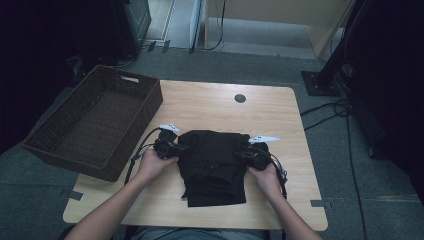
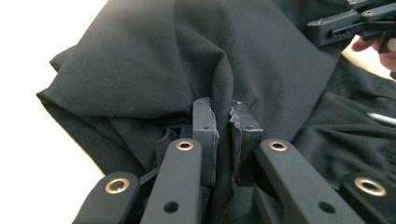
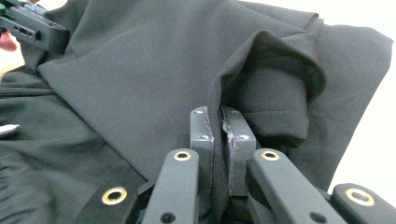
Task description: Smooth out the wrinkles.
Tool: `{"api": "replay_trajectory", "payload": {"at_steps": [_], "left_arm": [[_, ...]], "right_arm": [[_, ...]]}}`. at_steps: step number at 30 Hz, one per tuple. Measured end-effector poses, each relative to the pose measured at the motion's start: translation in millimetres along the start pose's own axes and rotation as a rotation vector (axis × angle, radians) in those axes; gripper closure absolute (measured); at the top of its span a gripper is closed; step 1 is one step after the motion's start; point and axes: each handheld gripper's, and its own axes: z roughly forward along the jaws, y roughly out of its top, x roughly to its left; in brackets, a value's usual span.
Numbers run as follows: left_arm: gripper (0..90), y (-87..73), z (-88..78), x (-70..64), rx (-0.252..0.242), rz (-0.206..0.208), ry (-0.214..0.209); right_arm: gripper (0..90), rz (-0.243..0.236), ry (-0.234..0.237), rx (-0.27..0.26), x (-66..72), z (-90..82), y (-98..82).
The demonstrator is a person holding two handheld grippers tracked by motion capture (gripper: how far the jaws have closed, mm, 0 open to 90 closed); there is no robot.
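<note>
A brown wicker basket (image 1: 95, 120) sits on the wooden table's (image 1: 210, 102) far left corner; cables (image 1: 327, 115) trail across the grey floor (image 1: 250, 65).

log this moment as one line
left gripper: shut on black fabric garment | right gripper: shut on garment | wooden table
</note>
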Motion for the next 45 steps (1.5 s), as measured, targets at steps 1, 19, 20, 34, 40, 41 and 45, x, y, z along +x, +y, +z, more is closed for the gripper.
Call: {"api": "replay_trajectory", "payload": {"at_steps": [1, 19, 20, 34, 40, 41, 45], "left_arm": [[83.1, 1.8, 3.9, 2.3, -0.008, 0.000, 0.006], [82.5, 40.7, -2.7, 28.0, -0.119, -0.042, 0.057], [82.2, 38.2, -4.3, 27.3, -0.113, -0.048, 0.043], [53.7, 39.3, -39.3, 23.4, -0.157, -0.039, 0.015], [51.7, 63.0, -42.5, 29.5, -0.165, -0.038, 0.036], [51.6, 63.0, -42.5, 29.5, -0.165, -0.038, 0.036], [48.8, 86.2, -26.5, 44.1, -0.133, -0.049, 0.037]], "right_arm": [[84.2, 0.003, -0.006, -0.001, -1.0, 1.8, 1.6], [84.2, 0.001, -0.072, -0.079, -16.8, 21.9, 44.7], [84.2, 0.005, -0.065, -0.089, -14.8, 16.9, 44.1], [63.0, 0.025, -0.013, -0.095, -34.4, -8.1, 40.6], [59.9, 0.035, 0.012, -0.150, -41.8, -22.7, 56.5], [59.9, 0.035, 0.012, -0.150, -41.8, -22.7, 56.5], [57.5, 0.021, 0.017, -0.155, -50.9, -12.0, 76.0]]}}
